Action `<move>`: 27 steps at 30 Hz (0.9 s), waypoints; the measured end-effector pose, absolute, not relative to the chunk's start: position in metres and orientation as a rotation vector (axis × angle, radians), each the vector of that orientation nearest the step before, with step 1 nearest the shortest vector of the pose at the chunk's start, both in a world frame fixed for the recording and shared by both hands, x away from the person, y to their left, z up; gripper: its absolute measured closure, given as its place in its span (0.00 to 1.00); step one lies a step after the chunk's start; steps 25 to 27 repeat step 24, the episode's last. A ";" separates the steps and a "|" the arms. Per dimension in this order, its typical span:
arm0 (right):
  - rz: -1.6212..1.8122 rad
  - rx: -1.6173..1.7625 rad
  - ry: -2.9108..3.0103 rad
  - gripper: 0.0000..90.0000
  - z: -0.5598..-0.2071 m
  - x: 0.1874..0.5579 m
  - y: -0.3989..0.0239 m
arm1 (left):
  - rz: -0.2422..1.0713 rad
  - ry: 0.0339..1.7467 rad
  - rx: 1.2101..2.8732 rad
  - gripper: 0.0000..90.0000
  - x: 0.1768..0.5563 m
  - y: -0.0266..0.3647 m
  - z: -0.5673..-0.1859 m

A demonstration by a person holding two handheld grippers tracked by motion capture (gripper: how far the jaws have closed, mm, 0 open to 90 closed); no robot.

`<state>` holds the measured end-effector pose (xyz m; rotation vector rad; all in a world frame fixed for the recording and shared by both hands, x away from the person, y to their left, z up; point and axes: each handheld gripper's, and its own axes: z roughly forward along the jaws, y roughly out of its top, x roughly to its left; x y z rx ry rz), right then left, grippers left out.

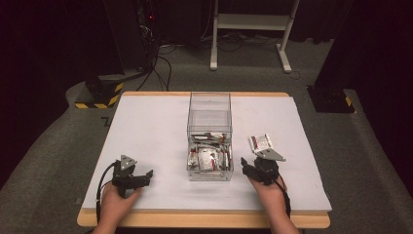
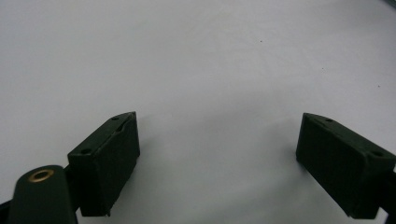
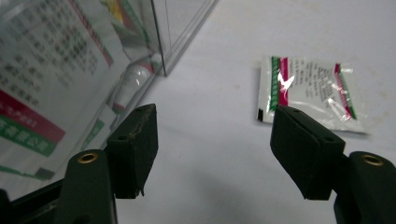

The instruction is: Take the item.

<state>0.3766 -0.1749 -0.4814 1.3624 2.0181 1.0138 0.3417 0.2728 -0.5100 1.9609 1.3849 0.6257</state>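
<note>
A clear plastic box [image 1: 210, 136] stands at the middle of the white table and holds several white sachets with red and green print [image 1: 209, 157]. One more sachet [image 1: 260, 142] [image 3: 308, 93] lies flat on the table to the right of the box. My right gripper [image 1: 247, 165] [image 3: 217, 140] rests open beside the box's near right corner, with the loose sachet just beyond its right jaw and nothing between the jaws. My left gripper [image 1: 144, 176] [image 2: 217, 158] sits open on bare table at the near left, jaws wide apart and empty.
The white table top [image 1: 146, 126] ends in a wooden front edge [image 1: 204, 219]. Beyond the table are a white stand's legs [image 1: 251, 34], cables on the grey floor, and black-and-yellow striped bases [image 1: 100, 95] at the far left.
</note>
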 end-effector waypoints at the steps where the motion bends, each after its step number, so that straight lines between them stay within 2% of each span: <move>1: 1.008 1.371 2.025 0.36 -0.483 0.377 -0.174 | 0.625 1.386 1.959 0.15 0.342 0.273 -0.510; 7: 0.935 1.395 2.095 0.32 -0.497 0.380 -0.172 | 0.625 1.388 1.954 0.15 0.342 0.272 -0.510; 9: 0.899 1.395 2.133 0.27 -0.502 0.381 -0.170 | 0.627 1.387 1.956 0.15 0.342 0.273 -0.510; 27: 0.883 1.392 2.122 0.25 -0.505 0.381 -0.169 | 0.626 1.388 1.953 0.15 0.342 0.272 -0.510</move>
